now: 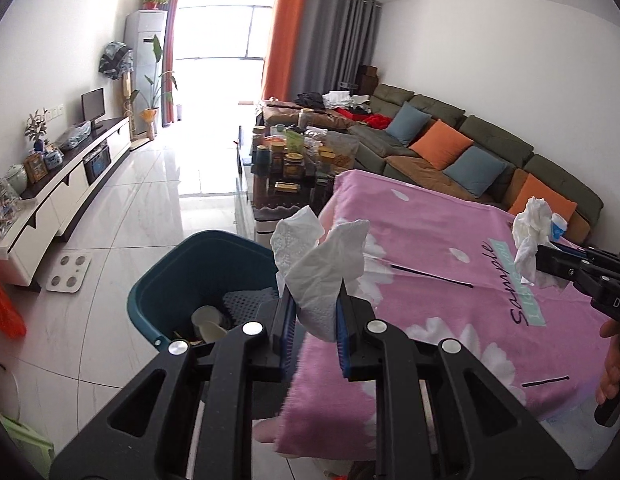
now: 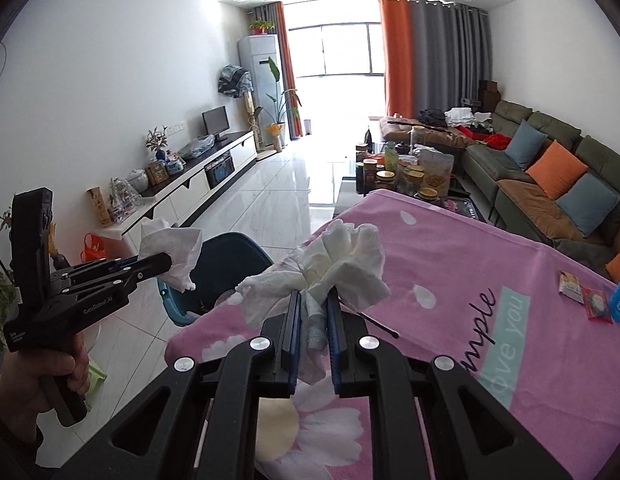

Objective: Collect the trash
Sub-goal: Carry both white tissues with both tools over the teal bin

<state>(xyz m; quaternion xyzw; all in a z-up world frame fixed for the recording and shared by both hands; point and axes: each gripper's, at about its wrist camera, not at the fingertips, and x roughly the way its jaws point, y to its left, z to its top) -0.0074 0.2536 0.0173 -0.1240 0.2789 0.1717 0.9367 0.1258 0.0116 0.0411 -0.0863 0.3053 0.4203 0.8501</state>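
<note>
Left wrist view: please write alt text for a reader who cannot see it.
The left gripper holds a crumpled white tissue near a teal bin, at the edge of a pink flowered cloth. At right, the right gripper holds another tissue.

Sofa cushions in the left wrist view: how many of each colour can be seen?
Orange cushions: 2
Blue cushions: 2
Total: 4, all on the green sofa
</note>
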